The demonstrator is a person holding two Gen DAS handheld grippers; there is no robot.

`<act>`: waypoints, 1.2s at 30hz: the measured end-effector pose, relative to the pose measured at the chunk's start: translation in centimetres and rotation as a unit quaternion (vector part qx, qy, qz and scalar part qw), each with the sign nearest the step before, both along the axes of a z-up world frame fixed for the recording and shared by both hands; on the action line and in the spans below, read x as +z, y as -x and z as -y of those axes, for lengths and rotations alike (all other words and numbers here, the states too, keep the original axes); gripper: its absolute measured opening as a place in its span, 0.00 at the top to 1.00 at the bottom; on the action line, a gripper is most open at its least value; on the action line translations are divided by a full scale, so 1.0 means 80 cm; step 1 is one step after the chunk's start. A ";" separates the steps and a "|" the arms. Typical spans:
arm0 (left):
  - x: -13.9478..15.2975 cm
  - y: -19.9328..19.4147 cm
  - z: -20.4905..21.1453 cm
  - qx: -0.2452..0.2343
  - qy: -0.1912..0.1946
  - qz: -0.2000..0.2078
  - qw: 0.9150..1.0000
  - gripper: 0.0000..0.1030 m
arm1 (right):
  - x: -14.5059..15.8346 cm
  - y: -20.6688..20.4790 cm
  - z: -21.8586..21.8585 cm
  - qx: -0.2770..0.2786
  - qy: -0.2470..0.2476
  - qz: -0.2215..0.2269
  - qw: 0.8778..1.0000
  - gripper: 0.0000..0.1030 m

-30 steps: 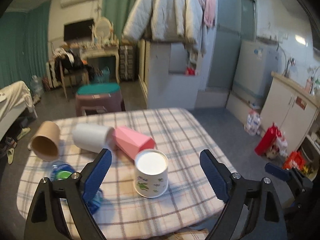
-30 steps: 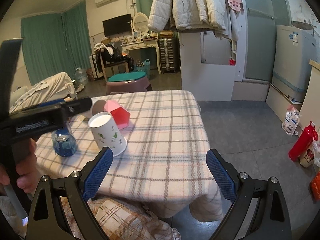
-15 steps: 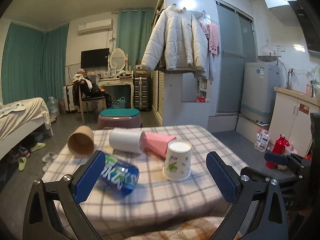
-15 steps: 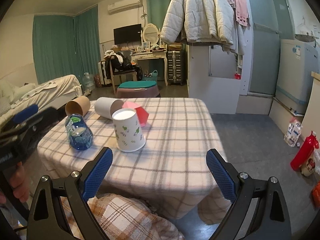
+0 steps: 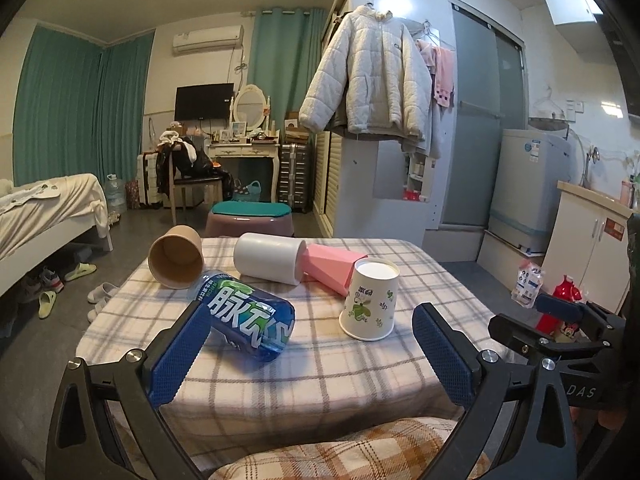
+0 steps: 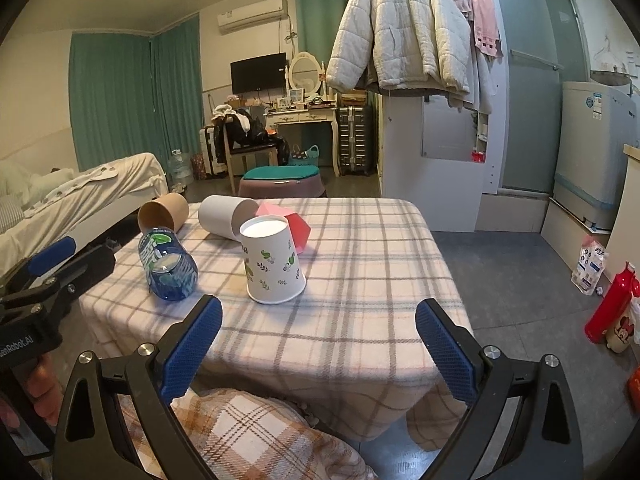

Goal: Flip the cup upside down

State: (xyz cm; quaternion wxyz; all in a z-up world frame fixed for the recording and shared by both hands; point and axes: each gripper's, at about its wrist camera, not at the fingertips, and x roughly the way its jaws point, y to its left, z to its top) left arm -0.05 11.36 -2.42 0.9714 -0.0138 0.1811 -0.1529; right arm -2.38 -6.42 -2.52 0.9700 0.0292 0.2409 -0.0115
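- Currently, counter [image 5: 304, 364] under a plaid cloth carries all containers.
- Blue bottle [image 5: 244, 322] lies on its side near the left edge, capped; contents not discernible.
- White tumbler [image 5: 269, 257], pink faceted cup [image 5: 332, 267] and brown paper cup [image 5: 176, 256] lie on their sides; the brown cup's open mouth shows nothing inside.
- Patterned paper cup [image 5: 371, 299] stands mouth-down, base up, long axis vertical, mid-counter, right of the bottle.
- Left gripper [image 5: 308, 356]: jaws spread wide, holding nothing.
- Right gripper [image 6: 318, 346]: likewise wide apart, nothing held.
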 end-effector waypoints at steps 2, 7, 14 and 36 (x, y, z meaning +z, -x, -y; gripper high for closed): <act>-0.002 -0.002 0.001 0.002 -0.001 -0.004 1.000 0.00 | 0.000 0.000 0.001 -0.001 0.001 0.000 1.000 0.05; -0.004 -0.004 0.003 0.003 -0.008 -0.010 1.000 0.00 | 0.001 0.000 -0.001 -0.003 0.002 0.002 1.000 0.05; -0.007 -0.007 0.003 0.003 -0.011 -0.016 1.000 0.00 | 0.003 0.001 -0.001 -0.008 0.002 0.007 1.000 0.00; -0.011 -0.008 -0.003 0.008 -0.003 -0.019 1.000 0.00 | 0.004 0.001 0.003 -0.015 0.004 0.010 1.000 0.00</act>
